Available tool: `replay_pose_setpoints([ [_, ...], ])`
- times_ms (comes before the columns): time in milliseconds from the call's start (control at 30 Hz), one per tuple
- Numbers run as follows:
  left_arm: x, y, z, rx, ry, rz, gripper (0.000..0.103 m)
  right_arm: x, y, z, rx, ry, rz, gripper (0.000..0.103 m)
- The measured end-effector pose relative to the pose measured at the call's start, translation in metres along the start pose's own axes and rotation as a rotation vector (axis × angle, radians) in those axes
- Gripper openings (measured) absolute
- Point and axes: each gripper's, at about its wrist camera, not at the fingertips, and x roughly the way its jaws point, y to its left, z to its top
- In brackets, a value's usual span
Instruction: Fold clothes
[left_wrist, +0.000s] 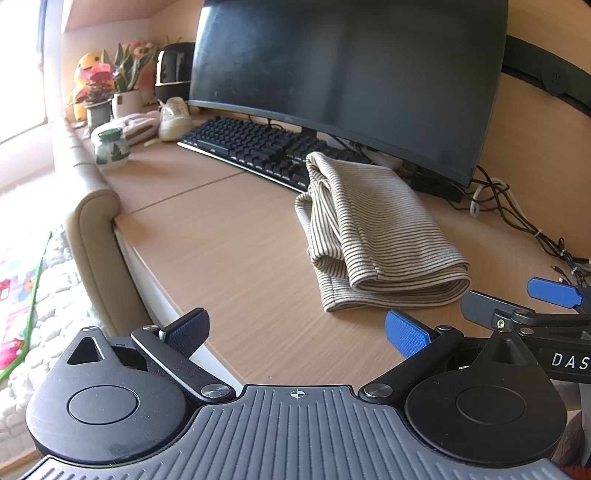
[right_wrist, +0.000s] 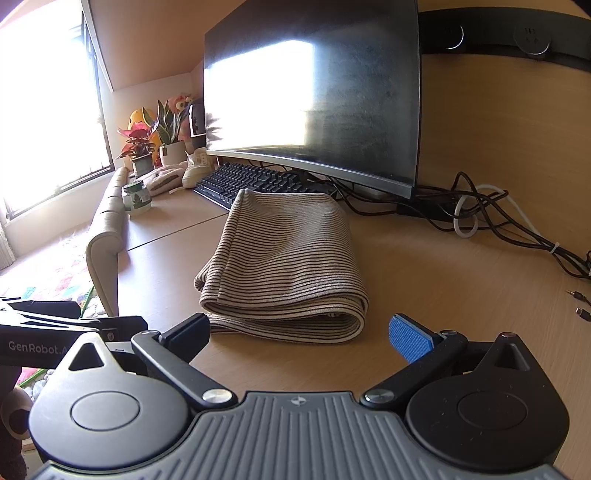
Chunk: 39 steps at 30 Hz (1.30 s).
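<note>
The wooden desk (left_wrist: 229, 236) fills both views, running from the near edge out to the wall; a padded beige bed rail (left_wrist: 92, 221) borders it at 9 o'clock in the left wrist view; at 12 o'clock stands the dark curved monitor (left_wrist: 347, 74), its screen catching bright window glare in the right wrist view; a black keyboard (left_wrist: 255, 147) lies in front of the monitor, its right end touched or overlapped by the far edge of the striped garment (right_wrist: 284, 266); that garment, beige with thin dark stripes, lies folded into a thick stack on the desk, at about 1 o'clock from the left gripper (left_wrist: 297, 332) and at 12 o'clock just ahead of the right gripper (right_wrist: 301, 332); its rounded fold faces the grippers, and looser layers spill out on its left side in the left wrist view; a tangle of black and white cables (right_wrist: 495, 218) sprawls at 2 o'clock under the monitor's right corner; at 10 o'clock sit potted plants (right_wrist: 138, 147), a white sneaker (left_wrist: 175, 118) and a small green-lidded jar (left_wrist: 110, 147); both grippers hang over the near desk edge with fingers spread wide and nothing between them; whether the right gripper's left finger touches the cloth cannot be told.
</note>
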Motion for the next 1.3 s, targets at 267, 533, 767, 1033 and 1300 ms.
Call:
replay_pose_setpoints([
  [267, 0.002, -0.001, 0.0, 0.002, 0.003, -0.001, 0.103, 0.003, -0.001, 0.0, 0.001, 0.008, -0.005, 0.103],
  [533, 0.005, 0.001, 0.001, -0.005, 0.008, -0.009, 0.103, 0.005, -0.002, 0.0, -0.002, 0.017, -0.014, 0.103],
  [767, 0.008, 0.001, 0.003, -0.006, 0.014, -0.025, 0.103, 0.006, -0.002, 0.002, -0.001, 0.025, -0.022, 0.103],
  [1033, 0.014, 0.003, 0.006, -0.006, 0.018, -0.05, 0.103, 0.009, -0.002, 0.007, -0.003, 0.034, -0.045, 0.103],
  [1300, 0.023, 0.009, 0.022, 0.031, -0.024, -0.075, 0.103, 0.02, -0.007, 0.017, 0.028, 0.06, -0.065, 0.103],
])
